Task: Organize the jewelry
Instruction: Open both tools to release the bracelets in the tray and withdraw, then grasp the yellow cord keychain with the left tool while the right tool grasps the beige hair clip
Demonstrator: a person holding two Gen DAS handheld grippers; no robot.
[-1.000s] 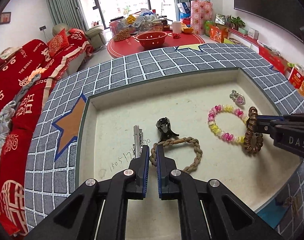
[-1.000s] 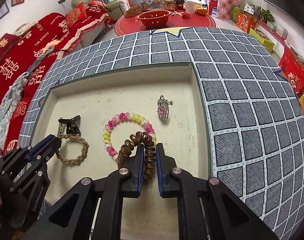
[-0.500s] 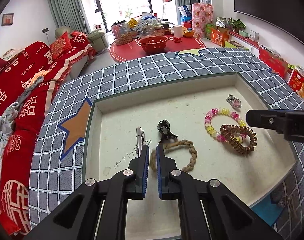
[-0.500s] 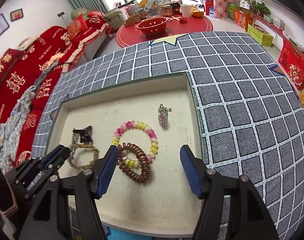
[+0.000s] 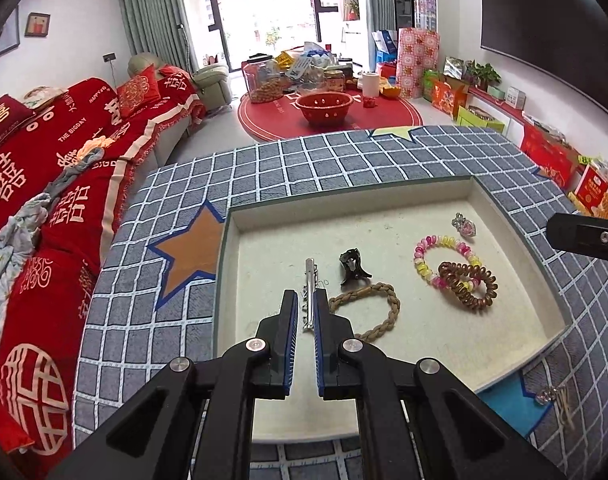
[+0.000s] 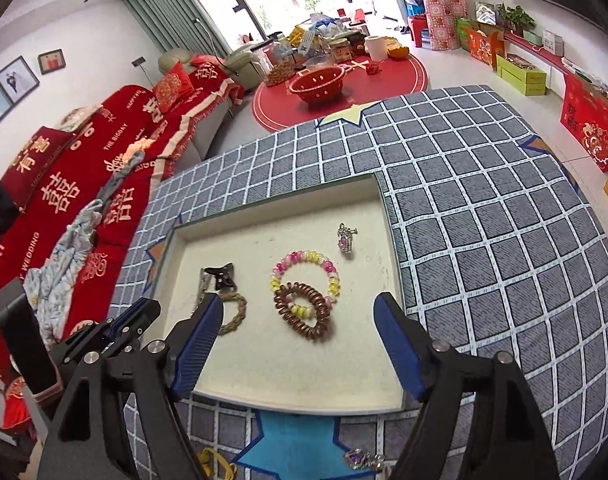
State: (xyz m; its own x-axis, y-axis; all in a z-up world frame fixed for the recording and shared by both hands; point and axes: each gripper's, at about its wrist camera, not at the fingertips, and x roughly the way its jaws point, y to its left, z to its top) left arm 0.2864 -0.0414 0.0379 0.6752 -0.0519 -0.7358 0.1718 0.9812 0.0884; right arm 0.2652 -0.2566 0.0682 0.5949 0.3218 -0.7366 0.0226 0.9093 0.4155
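A shallow cream tray (image 5: 344, 206) (image 6: 392, 272) holds a brown spiral hair tie (image 5: 470, 287) (image 6: 306, 316) lying partly on a pink-yellow bead bracelet (image 5: 444, 254) (image 6: 304, 276), a braided tan bracelet (image 5: 370, 308) (image 6: 234, 314), a black claw clip (image 5: 354, 266) (image 6: 220, 276), a silver hair clip (image 5: 311, 292) and a silver-pink charm (image 5: 464, 225) (image 6: 347, 238). My left gripper (image 5: 305, 302) is nearly shut and empty, raised over the silver clip's near end. My right gripper (image 6: 298, 316) is wide open and empty above the tray's near edge.
The tray sits on a grey grid-patterned cloth (image 6: 484, 220) with star patches. More jewelry lies on the cloth near the front: a purple piece (image 6: 360, 458) and a yellow band (image 6: 214, 462). A red sofa (image 5: 44, 168) stands left; a red round table (image 5: 328, 114) is beyond.
My right gripper opened, dropped the brown spiral hair tie onto the bead bracelet, and pulled back and up. My left gripper drew back and up slightly, still empty.
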